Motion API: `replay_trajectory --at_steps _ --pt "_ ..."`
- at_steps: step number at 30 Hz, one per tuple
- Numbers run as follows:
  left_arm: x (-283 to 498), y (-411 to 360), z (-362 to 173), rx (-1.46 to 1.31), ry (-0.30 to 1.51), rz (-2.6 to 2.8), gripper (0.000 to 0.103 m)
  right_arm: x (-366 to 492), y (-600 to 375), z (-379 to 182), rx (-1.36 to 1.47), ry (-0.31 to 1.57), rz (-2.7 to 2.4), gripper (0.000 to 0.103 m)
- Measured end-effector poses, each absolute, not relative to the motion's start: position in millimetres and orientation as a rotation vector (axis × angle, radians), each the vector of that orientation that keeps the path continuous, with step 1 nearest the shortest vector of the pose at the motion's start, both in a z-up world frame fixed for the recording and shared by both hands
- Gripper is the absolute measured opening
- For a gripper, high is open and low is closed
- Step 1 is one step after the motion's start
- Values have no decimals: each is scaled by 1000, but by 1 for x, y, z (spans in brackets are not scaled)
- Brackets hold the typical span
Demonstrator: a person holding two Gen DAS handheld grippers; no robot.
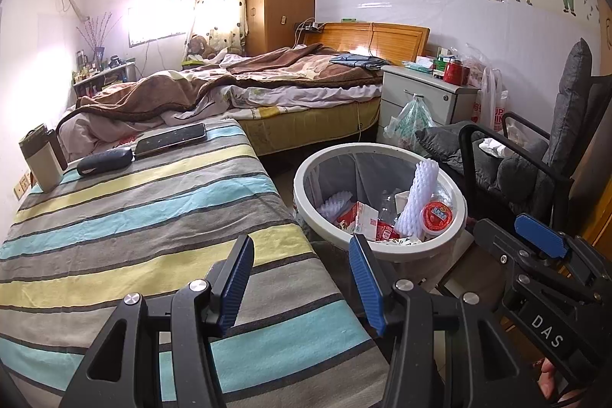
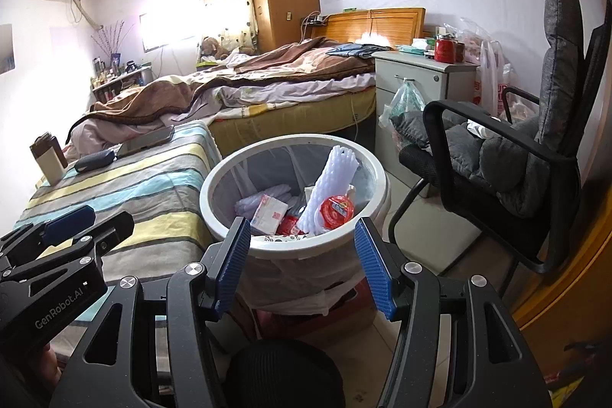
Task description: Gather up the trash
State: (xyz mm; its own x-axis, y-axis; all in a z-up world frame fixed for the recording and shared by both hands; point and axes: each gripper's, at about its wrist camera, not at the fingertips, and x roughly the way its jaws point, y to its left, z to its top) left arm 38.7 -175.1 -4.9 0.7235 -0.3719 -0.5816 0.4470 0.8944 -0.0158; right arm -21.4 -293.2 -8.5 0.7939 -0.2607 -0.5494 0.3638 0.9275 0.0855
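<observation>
While both tongs, left gripper (image 1: 302, 283) and right gripper (image 2: 302, 266), are held spread and empty, the near bin (image 2: 376, 174) is seen filled: light, crushable foam netting (image 2: 332, 186), best pinched mid-length.

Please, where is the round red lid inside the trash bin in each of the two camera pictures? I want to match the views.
Left wrist view: the red lid lies right of centre, in the right part of the trash bin, beside the white foam net.
Right wrist view: the red lid lies near the centre, again right of the foam net, between the open right claw tips.
Shared landmark: the white nightstand behind the bin.
</observation>
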Motion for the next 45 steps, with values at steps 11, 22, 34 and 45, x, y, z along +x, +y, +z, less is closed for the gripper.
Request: replay_trajectory --at_steps 11,22,34,45 --pt "36 -174 -5 127 612 -449 52 -22 -294 -8 196 563 -339 58" --pt "36 -174 -4 126 613 -446 52 -22 -294 -8 197 564 -340 58" --pt "35 -173 -3 123 613 -442 52 -22 -294 -8 197 567 -340 58" --pt "33 -172 -2 120 616 -447 52 -22 -293 -8 197 566 -338 58"
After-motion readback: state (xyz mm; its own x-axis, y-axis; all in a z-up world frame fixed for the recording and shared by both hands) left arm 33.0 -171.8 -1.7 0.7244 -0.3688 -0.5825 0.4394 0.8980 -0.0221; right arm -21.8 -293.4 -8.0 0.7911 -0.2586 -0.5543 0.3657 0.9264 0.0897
